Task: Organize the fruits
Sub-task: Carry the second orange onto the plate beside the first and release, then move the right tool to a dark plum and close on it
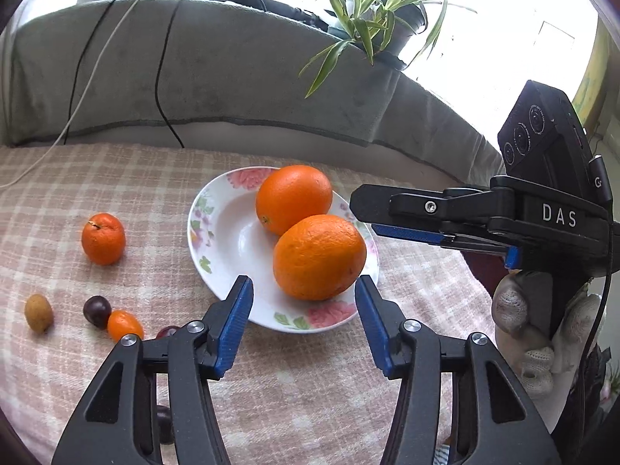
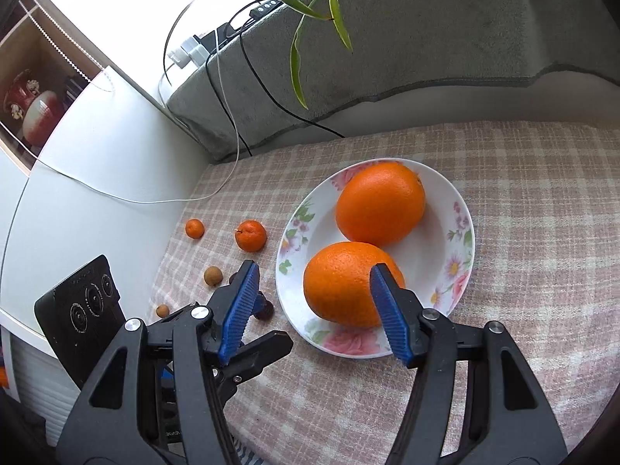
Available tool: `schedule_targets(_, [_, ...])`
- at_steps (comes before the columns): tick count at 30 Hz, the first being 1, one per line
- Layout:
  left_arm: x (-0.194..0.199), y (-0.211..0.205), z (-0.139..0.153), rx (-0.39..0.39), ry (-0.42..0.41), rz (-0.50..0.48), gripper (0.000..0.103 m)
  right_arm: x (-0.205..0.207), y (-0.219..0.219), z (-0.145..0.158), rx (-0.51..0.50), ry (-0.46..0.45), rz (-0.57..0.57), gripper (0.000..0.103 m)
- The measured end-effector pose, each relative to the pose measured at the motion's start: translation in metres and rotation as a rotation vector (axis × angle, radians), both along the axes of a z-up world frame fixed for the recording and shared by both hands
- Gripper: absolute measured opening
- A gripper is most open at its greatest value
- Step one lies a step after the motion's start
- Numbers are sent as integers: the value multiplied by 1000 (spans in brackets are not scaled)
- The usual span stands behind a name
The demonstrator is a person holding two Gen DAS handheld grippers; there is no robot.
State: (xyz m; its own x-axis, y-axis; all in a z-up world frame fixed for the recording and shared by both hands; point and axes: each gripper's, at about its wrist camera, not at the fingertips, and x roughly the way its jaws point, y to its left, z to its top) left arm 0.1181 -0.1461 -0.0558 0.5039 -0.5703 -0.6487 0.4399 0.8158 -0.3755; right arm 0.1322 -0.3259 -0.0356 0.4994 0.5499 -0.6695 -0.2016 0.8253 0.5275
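Left wrist view is showing the right gripper (image 1: 362, 209) side-on, gripped by a gloved hand (image 1: 538, 333); from that side its gap cannot be judged. Right wrist view alone is picking up a second small mandarin (image 2: 194, 228) and the shelf with a red jar (image 2: 23, 93). A floral plate (image 1: 217, 232) is sitting on the checked cloth (image 1: 116, 178), holding two large oranges touching each other: near orange (image 1: 319, 257) and far orange (image 1: 293, 198). Left gripper (image 1: 304, 290) is standing open, empty, near orange just beyond its tips. In its own view the right gripper (image 2: 314, 281) is also standing open, gripping nothing, near orange (image 2: 345, 283) lying beyond its gap. Loose on the cloth left of the plate: mandarin (image 1: 103, 238), longan (image 1: 38, 312), dark cherry (image 1: 97, 311), kumquat (image 1: 124, 325).
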Motion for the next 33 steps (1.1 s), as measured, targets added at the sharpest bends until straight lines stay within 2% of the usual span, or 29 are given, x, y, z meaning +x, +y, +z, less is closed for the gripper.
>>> schedule_targets(11, [-10,22,6,-1,-24,23,53,-18,-13,13,-2,-57,-30,64])
schedule_targets(13, [-14,28,9,4,-38,31,53,-22,-12,14,-13,-71,-33,69])
schedule_targets(15, [-17,36,12,15,-56,47,56,-28,-11,14,-23,-91,-40,74])
schedule_targets(21, [-25,64,18,31,-110,116,73,-45,0,14,-49,-126,-30,78])
schedule_targets(23, [-28,78,18,55,-130,146,73,-51,4,14,-61,-148,-25,81])
schedule_targets(33, [-60,148,5,210,-170,299,73,-86,56,8,-143,-264,74,81])
